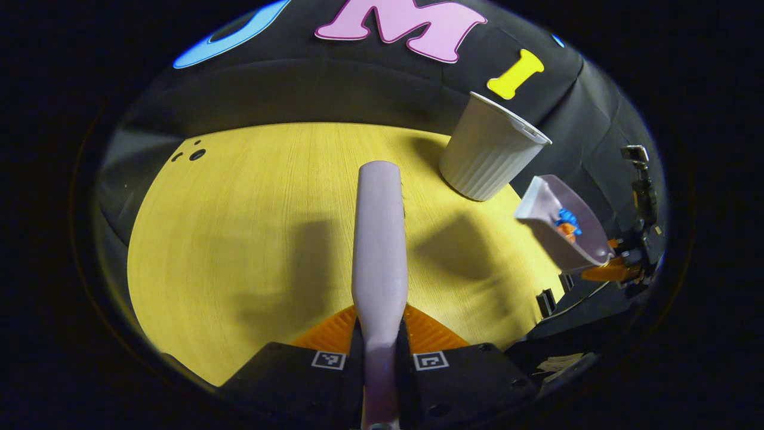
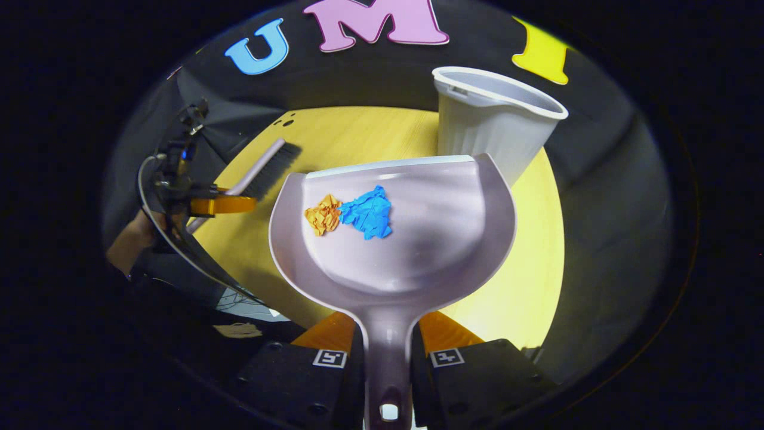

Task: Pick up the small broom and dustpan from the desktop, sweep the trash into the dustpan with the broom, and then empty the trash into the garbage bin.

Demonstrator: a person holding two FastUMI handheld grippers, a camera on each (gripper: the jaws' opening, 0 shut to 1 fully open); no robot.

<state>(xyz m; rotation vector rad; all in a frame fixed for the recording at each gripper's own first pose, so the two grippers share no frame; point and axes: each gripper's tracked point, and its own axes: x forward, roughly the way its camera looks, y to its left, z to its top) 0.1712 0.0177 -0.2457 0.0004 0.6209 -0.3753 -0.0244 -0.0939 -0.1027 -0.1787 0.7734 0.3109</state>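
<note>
My left gripper (image 1: 380, 352) is shut on the pale broom (image 1: 380, 239), whose back runs forward above the yellow table (image 1: 239, 239). My right gripper (image 2: 387, 358) is shut on the handle of the pale dustpan (image 2: 418, 239), held up off the table. A crumpled orange paper (image 2: 323, 214) and a blue paper (image 2: 367, 212) lie in the pan's left half. The white ribbed garbage bin (image 2: 489, 128) stands just behind the pan's far right rim. In the left gripper view the dustpan (image 1: 552, 224) is tilted beside the bin (image 1: 486, 152), with the papers (image 1: 567, 222) inside. In the right gripper view the broom's dark bristles (image 2: 276, 167) hang over the table at left.
The table (image 2: 513, 286) is round-edged with small dark holes (image 1: 196, 154) at its far left. Black booth cloth surrounds it. A hand (image 2: 128, 239) holds the left gripper at the left of the right gripper view.
</note>
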